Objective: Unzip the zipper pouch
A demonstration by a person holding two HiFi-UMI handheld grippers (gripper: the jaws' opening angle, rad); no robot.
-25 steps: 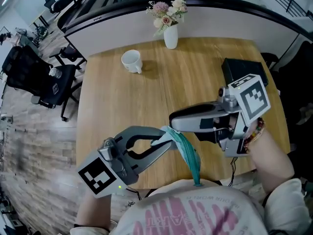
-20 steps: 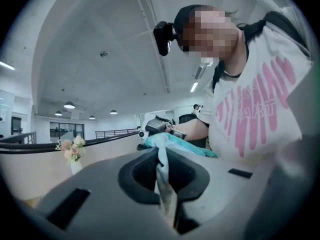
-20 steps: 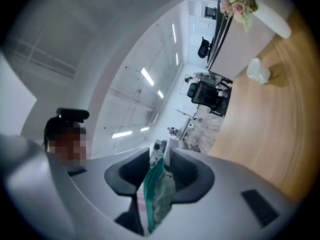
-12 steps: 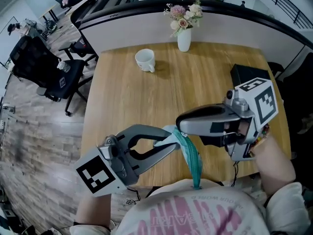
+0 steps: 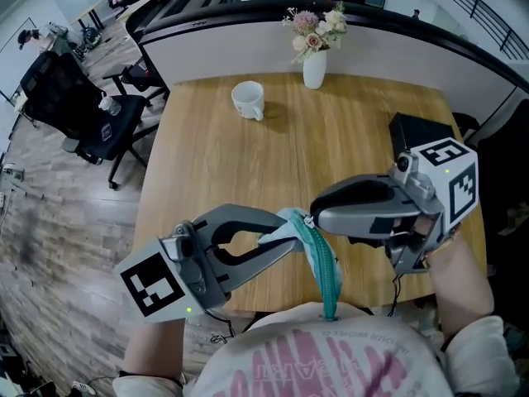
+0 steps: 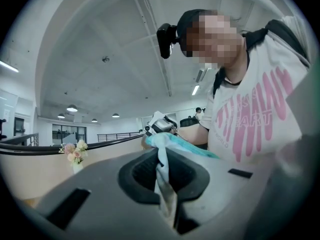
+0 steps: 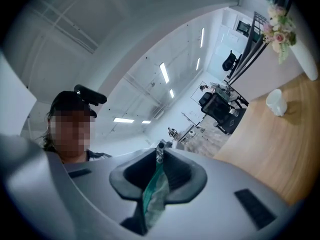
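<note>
Limp teal zipper pouch (image 5: 319,253) — prob. mesh — above smooth wood table (image 5: 216,162).

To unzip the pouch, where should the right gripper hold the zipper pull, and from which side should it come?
Pinch the small metal pull from the person's right. It sits at the upper end of the pouch, whose zipper hangs toward the person; the left gripper clamps that end from the left. The right gripper is closing its jaws on it.
</note>
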